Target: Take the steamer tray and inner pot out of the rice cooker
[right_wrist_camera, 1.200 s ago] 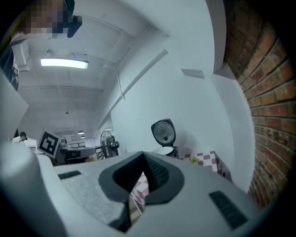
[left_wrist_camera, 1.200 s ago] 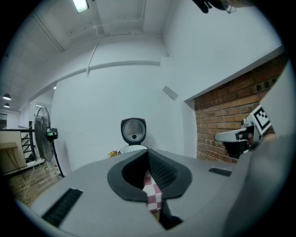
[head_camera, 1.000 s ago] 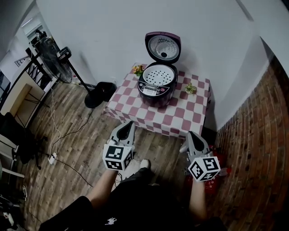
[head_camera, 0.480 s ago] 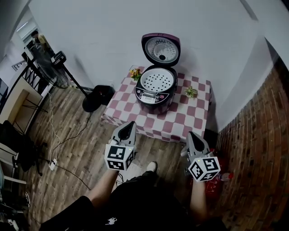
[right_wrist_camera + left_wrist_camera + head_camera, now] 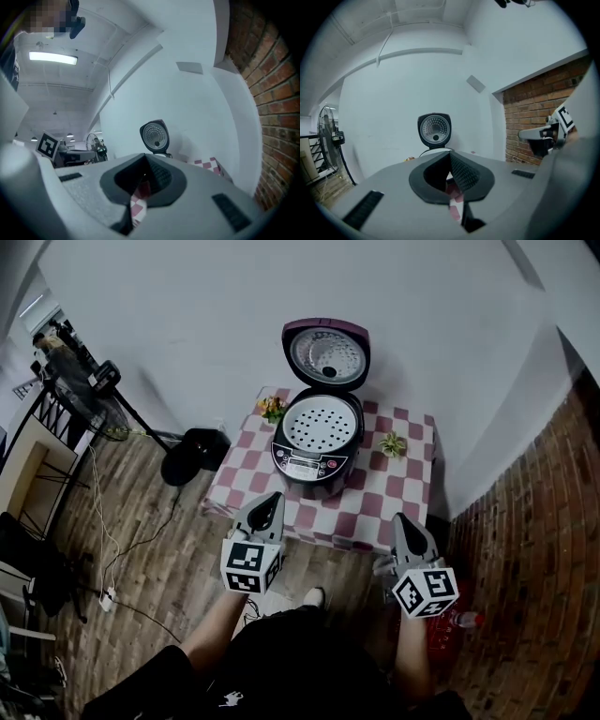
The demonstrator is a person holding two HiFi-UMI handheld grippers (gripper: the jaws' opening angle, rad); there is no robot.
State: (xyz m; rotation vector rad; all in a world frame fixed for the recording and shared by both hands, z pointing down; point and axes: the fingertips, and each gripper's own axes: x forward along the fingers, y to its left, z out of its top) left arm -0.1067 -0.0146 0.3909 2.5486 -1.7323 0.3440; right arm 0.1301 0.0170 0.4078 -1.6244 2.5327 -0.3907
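A dark purple rice cooker [image 5: 316, 452] stands on a small table with a red-and-white checked cloth [image 5: 375, 498], its lid [image 5: 326, 354] swung up and back. A white perforated steamer tray [image 5: 322, 423] fills its top; the inner pot beneath is hidden. My left gripper [image 5: 267, 505] and right gripper [image 5: 406, 525] are both shut and empty, side by side over the floor just short of the table's near edge. The raised lid [image 5: 434, 131] shows beyond the shut jaws in the left gripper view, and the lid [image 5: 154, 136] again in the right gripper view.
Two small potted plants sit on the table, a yellow-flowered one [image 5: 272, 408] left of the cooker and a green one [image 5: 391, 443] right of it. A standing fan [image 5: 89, 390] and its round base [image 5: 191, 451] are at the left. A brick wall [image 5: 548, 559] runs along the right.
The table and cooker have come closer in the head view as both grippers advanced toward the table's near edge. Both stay shut.
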